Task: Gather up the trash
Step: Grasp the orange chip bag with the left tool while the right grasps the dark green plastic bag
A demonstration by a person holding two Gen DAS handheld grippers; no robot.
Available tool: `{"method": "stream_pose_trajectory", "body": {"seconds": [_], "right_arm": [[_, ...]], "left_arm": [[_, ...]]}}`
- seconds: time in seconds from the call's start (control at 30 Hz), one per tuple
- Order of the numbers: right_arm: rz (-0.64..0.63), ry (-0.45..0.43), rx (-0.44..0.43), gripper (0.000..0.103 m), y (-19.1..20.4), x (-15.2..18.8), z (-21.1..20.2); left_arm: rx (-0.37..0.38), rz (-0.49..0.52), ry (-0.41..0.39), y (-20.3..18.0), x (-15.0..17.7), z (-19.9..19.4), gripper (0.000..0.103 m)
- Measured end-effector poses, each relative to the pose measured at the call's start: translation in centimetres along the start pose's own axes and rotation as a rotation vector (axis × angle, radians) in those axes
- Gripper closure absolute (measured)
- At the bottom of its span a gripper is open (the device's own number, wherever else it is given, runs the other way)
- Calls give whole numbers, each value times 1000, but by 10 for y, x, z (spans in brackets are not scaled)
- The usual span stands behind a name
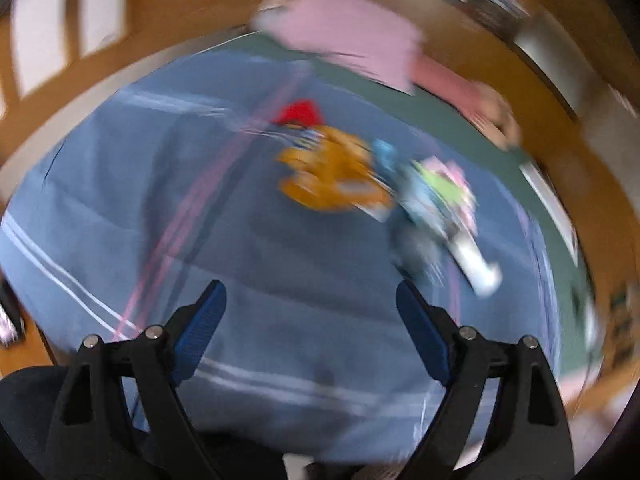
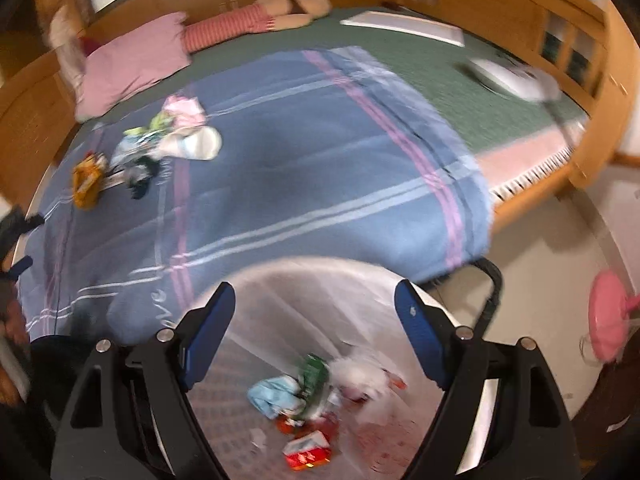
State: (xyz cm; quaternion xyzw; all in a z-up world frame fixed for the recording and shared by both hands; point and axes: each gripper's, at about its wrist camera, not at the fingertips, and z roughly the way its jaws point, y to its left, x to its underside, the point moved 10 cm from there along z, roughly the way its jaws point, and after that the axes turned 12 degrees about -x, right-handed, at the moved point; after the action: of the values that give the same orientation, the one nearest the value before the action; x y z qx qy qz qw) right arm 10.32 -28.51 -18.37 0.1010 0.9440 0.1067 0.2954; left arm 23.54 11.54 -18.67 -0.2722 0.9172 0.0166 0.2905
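Left wrist view heavily motion-blurred. Left hand-held gripper [image 1: 311, 308] spread wide, nothing between its blue pads [image 1: 204, 332]; it hangs over the blue plaid blanket [image 1: 160, 200] on the bed.

Trash on the blanket, ahead of the left hand-held gripper: orange wrapper [image 1: 332, 176] with a red piece [image 1: 298, 113] just beyond it, and a mixed pile [image 1: 444, 196] of pink, green and white scraps just to its right. Too blurred to say whether wrapper and pile touch.

Right hand-held gripper [image 2: 314, 308] also spread wide, empty, poised above the mouth of a bin [image 2: 480, 276] lined with a clear bag [image 2: 288, 300]. Bin stands on the floor at the blanket's edge. Inside, at the bottom: light blue scrap [image 2: 272, 394], green packet [image 2: 314, 372], white wad [image 2: 360, 378], red-and-white packet [image 2: 308, 450].

Right wrist view shows the same bed trash at far left: orange wrapper [image 2: 86, 182], dark piece [image 2: 140, 178], pile [image 2: 180, 128] with a white round piece.

Other: pink pillow [image 2: 132, 64], striped doll [image 2: 256, 20] at the headboard, green sheet [image 2: 440, 64], white flat panel [image 2: 404, 24], pink fan [image 2: 610, 316] on the floor at right.
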Motion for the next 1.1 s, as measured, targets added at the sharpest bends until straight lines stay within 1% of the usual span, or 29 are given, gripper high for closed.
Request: {"method": "stream_pose_trajectory", "body": {"seconds": [0.03,0.1,0.17,0.27,0.33,0.37,0.4,0.43,0.47,0.5,0.53,0.57,0.6,0.63,0.7,0.73,0.8,0.87,0.93,0.97,1.0,1.03,1.07,1.1], "right_arm": [[-17,-1,-13,23,12,-5,3],[-35,-3,-30,23,24,-9,5],[-49,4,-52,23,34,-9,8],[-46,15,-42,23,34,-4,13],[-33,24,-33,23,29,-1,18],[-28,30,-29,23,26,0,21],[-25,37,-23,23,23,1,24],[-24,44,-16,23,20,-1,28],[-25,46,-11,23,19,-2,30],[-27,48,-4,23,18,-5,34],[-31,49,-1,23,18,-9,38],[-38,47,-5,23,22,-15,42],[-45,41,-15,23,27,-20,45],[-53,33,-25,23,32,-26,48],[-87,3,-51,23,51,-44,58],[-107,-10,-61,23,59,-52,63],[-156,-29,-84,23,83,-71,79],[-185,-20,-125,23,114,-88,102],[-202,8,-171,23,149,-102,131],[-214,21,-181,23,164,-106,145],[-230,43,-192,23,185,-112,167],[-236,51,-183,24,196,-116,181],[-240,56,-167,26,206,-121,196],[-239,77,-155,26,219,-127,218]], "left_arm": [[-6,-44,25,7,-17,12,16],[-29,-93,36,12,-39,27,16],[-52,-112,44,7,-64,50,12],[-36,-65,102,-16,-83,90,11],[-21,-6,168,-30,-85,117,11],[-25,6,177,-35,-87,125,11],[-36,15,171,-35,-86,131,22],[-49,32,149,-34,-84,134,34],[-34,49,151,-36,-79,135,54],[4,64,160,-41,-76,136,70],[38,69,162,-46,-72,133,73],[38,78,151,-46,-69,125,78],[28,89,143,-45,-65,119,86],[20,95,145,-43,-59,110,87],[-17,28,163,-30,-44,88,87],[-52,-16,158,-19,-32,74,87],[-97,-99,104,0,-16,52,86],[-143,-160,67,19,6,40,85],[-186,-188,80,36,24,41,85],[-172,-217,87,41,28,41,85],[-144,-240,73,44,26,38,85],[-137,-245,48,46,22,34,85],[-148,-243,18,49,19,30,85],[-153,-246,1,51,17,27,85]]}}
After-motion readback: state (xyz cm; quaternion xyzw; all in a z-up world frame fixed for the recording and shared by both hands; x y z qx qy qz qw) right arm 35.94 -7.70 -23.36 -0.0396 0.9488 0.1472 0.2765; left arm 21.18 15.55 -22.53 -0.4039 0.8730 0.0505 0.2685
